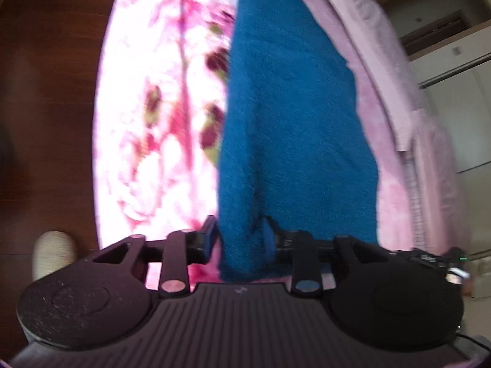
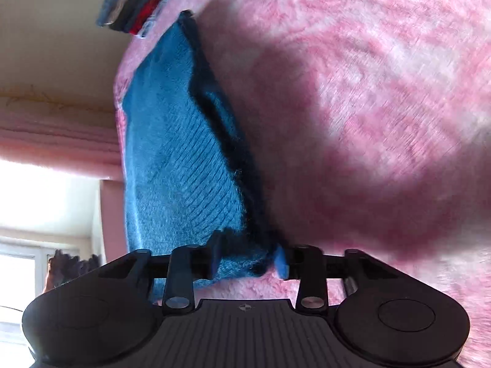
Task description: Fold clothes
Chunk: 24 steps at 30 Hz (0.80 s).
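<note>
A teal knitted garment (image 1: 291,107) lies folded in a long strip on the pink fluffy blanket (image 1: 386,199). In the left wrist view my left gripper (image 1: 240,237) straddles the strip's near end. Its jaws stand apart, the cloth lies loosely between them, and the left pad (image 1: 210,236) sits just off the cloth's edge. In the right wrist view the same garment (image 2: 172,153) shows its ribbed hem. My right gripper (image 2: 248,259) is open around a near corner, and the blue right pad (image 2: 282,263) stands clear of the cloth on the blanket (image 2: 368,122).
A flowered pink cover (image 1: 159,107) hangs over the bed's side towards the dark wooden floor (image 1: 46,92), where a pale sock or slipper (image 1: 52,251) shows. A pale pink pillow (image 1: 368,30) lies further back. A stack of folded clothes (image 2: 132,3) sits at the bed's far edge, with a bright window (image 2: 30,214) nearby.
</note>
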{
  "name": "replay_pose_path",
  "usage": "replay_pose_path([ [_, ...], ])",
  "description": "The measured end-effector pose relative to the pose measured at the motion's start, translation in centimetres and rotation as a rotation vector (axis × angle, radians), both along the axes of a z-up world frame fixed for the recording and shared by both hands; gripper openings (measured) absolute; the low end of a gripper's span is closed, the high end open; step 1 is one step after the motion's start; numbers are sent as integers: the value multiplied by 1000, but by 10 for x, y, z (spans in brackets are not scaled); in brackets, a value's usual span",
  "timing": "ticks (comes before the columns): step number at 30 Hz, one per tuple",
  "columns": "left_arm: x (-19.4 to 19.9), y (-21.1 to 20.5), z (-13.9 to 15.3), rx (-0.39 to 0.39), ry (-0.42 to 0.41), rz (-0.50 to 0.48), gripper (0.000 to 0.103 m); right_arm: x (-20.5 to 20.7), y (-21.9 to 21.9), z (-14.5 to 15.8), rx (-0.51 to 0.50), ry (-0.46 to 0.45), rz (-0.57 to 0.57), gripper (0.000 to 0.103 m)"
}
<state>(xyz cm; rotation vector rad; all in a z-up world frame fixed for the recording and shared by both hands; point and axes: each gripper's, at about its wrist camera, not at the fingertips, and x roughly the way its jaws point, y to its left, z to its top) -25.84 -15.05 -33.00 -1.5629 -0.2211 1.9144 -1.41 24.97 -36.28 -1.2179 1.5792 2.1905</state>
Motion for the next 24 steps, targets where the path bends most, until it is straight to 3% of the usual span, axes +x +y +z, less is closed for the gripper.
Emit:
replay_pose_path([
  [5, 13, 24, 43, -301, 132, -13, 42, -6, -25, 51, 409, -252, 59, 48],
  [8, 27, 46, 49, -428, 152, -48, 43, -9, -64, 62, 554, -320, 138, 48],
  [11, 42, 62, 52, -490, 156, -69, 44, -16, -97, 72, 575, -314, 218, 48],
  [14, 50, 64, 63, -501, 160, -80, 44, -25, -118, 79, 562, -314, 258, 50],
  [18, 56, 63, 84, -519, 187, -83, 45, -29, -127, 94, 554, -304, 256, 57],
  [24, 69, 56, 121, -515, 232, -101, 46, -28, -133, 137, 599, -277, 262, 58],
])
